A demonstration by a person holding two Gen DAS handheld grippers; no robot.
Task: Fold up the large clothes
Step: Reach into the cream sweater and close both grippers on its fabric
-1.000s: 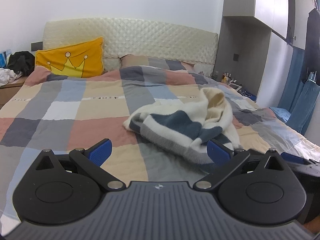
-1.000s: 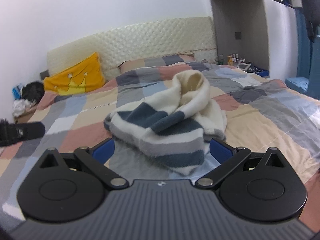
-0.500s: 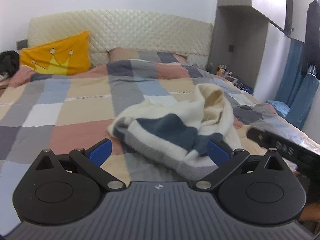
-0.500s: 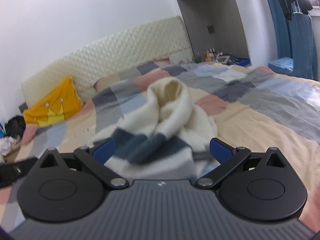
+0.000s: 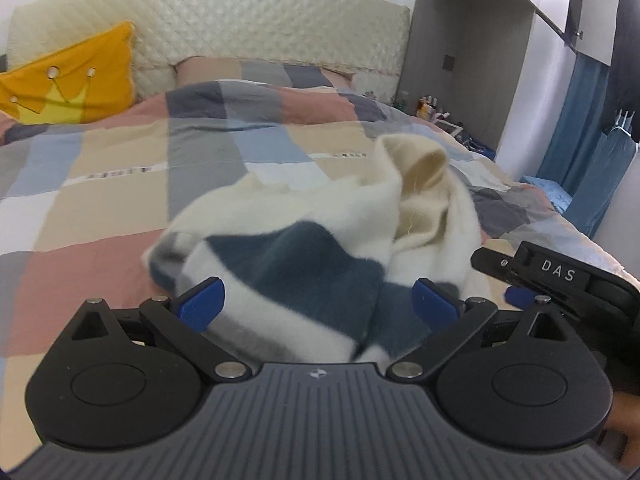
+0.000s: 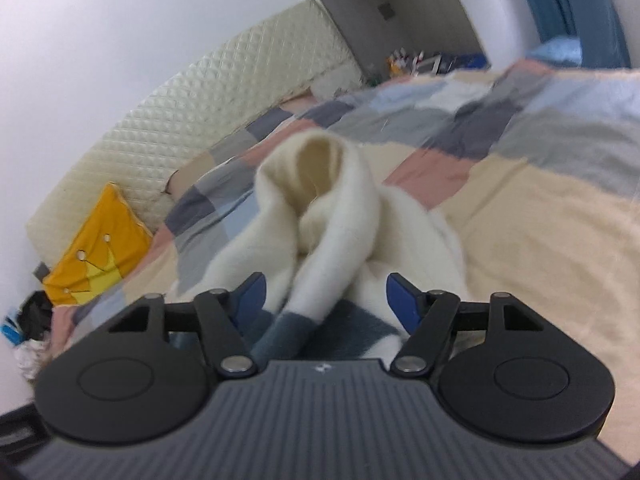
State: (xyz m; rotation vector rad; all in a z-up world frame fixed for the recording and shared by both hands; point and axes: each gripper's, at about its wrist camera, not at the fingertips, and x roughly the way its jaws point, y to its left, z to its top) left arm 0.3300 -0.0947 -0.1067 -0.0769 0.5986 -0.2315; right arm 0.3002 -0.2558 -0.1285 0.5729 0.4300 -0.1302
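Patchwork cotton in peach, grey, blue and terracotta squares covers the bed that fills most of both your views, with the quilted cream headboard behind it and a yellow crown cushion propped at its left end. On that cover, towards the near edge, lies the sweater, a fluffy cream knit with navy and grey bands, crumpled into a heap with one sleeve or cuff standing up as an open tube.

By the look of it, nothing of the fold is done yet: the garment is bunched, not spread, and no edge lies straight. You likely need to catch it, shake or pull it flat, then bring in the sleeves and halve the body, so nearly all the work is ahead.

Your left gripper hangs over the near edge of the heap with its blue pads wide apart and clear of the knit; it grasps nothing. Your right gripper has just been closing its jaws, with the cream fold and the navy band between them, yet the pads stand off the fabric on both sides, so it holds nothing so far.

Only one piece of writing is readable: "DAS" in pale letters on the side of the right gripper's black body, seen from the left view.
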